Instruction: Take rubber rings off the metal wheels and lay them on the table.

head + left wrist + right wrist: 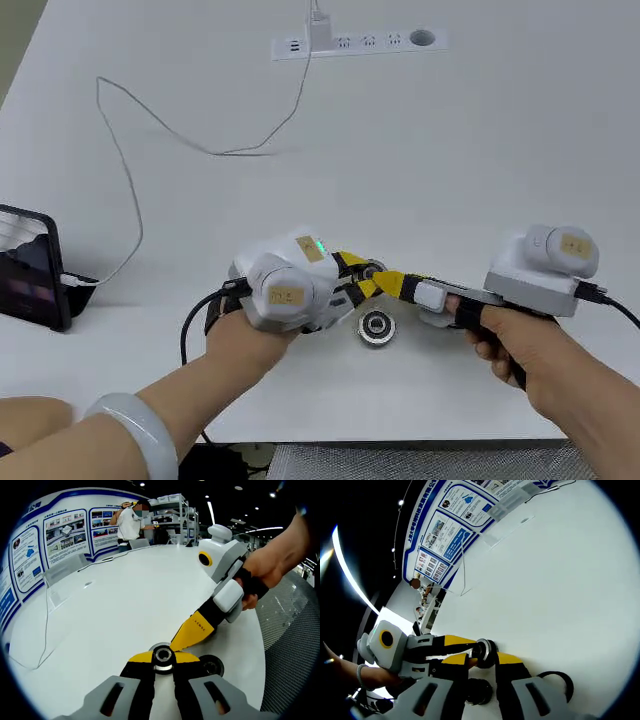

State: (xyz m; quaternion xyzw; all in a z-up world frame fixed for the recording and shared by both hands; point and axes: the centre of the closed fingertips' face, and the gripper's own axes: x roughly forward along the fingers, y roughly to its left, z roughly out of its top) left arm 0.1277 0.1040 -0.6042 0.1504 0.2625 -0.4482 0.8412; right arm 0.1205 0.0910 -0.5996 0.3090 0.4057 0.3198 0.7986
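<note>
A small metal wheel (pixel 373 268) with a black rubber ring is held just above the white table (pixel 450 150). My left gripper (pixel 358 277) is shut on this wheel (pixel 163 655), its yellow-tipped jaws on either side of it. From the right, my right gripper (pixel 381 283) meets the same wheel (pixel 485 651), with its tips closed on the rubber rim. A second wheel (pixel 377 326) lies flat on the table just below them, also seen as the second wheel (pixel 211 665). A loose black ring (pixel 555 679) lies on the table beside my right gripper (pixel 485 659).
A phone (pixel 30 265) stands at the left edge, with a white cable (pixel 130 170) running to a power strip (pixel 358 42) at the back. The table's front edge (pixel 400 438) is close below the hands. A person (pixel 131 522) stands far behind.
</note>
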